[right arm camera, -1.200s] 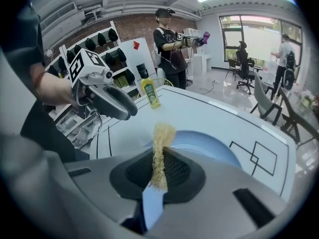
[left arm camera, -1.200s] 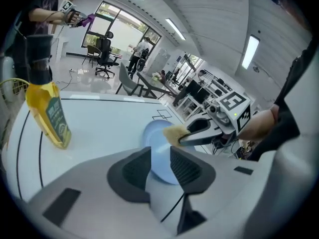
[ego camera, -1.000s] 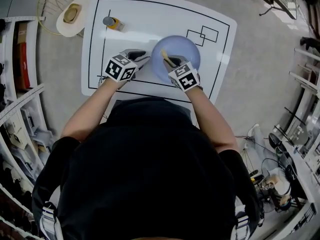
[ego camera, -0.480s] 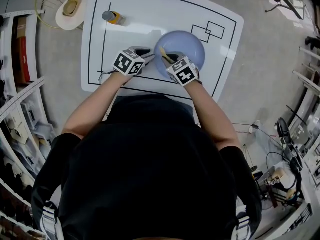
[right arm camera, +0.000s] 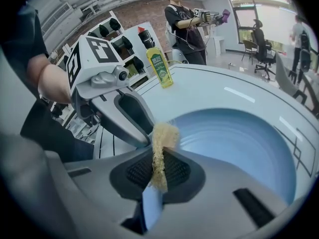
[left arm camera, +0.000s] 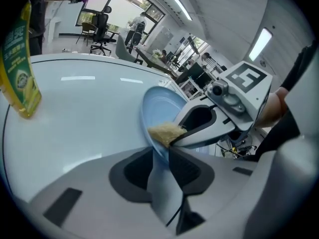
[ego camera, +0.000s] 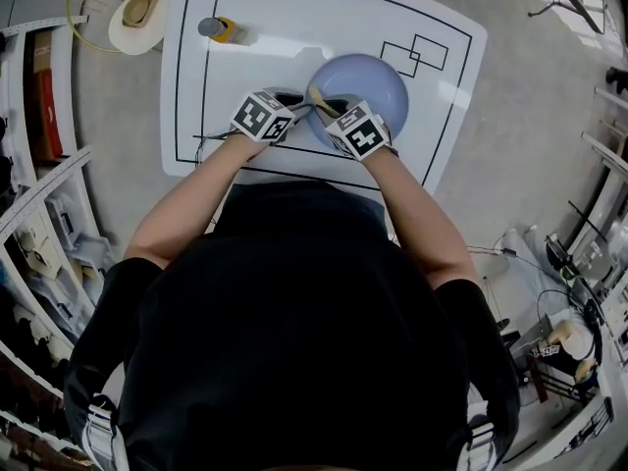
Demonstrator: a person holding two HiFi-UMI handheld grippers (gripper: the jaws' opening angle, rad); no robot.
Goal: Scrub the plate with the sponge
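Plate pinned at the rim, sponge pressed to its edge

The pale blue plate (ego camera: 368,86) lies right of the middle of the white table (ego camera: 285,27), towards the near edge. The left gripper (left arm camera: 159,156) is clenched on the plate's left rim, and the right gripper (right arm camera: 158,161) is clamped on the yellow sponge (right arm camera: 160,138), whose free end touches that same rim. The plate looks stiff, smooth and likely slippery, so the rim is the sound place to hold it. The sponge is soft and squeezes thin between the jaws, so it is best gripped well back. Only the head view places the plate on the table and the dish soap bottle (ego camera: 221,29) near the far left corner. Only the gripper views show what each pair of jaws grips.
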